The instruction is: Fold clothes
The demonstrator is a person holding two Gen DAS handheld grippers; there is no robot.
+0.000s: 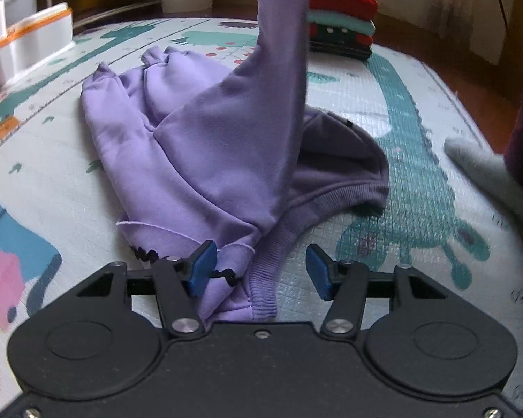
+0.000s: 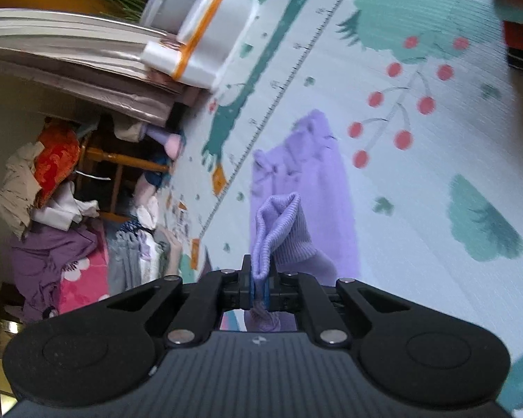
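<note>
Your left gripper (image 1: 258,268) has jaws apart over one lilac fleece sweatshirt (image 1: 205,146) on the printed play mat (image 1: 436,278); your right gripper (image 2: 260,287) pinches its ribbed cuff (image 2: 279,230), lifted.

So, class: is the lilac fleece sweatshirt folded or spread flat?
Neither: lilac fleece sweatshirt lies bunched, one part lifted by the right gripper pinching its ribbed cuff.

Black lettering on purple sweatshirt (image 1: 205,160) illegible, ruler numbers on play mat (image 2: 418,209) too blurred
</note>
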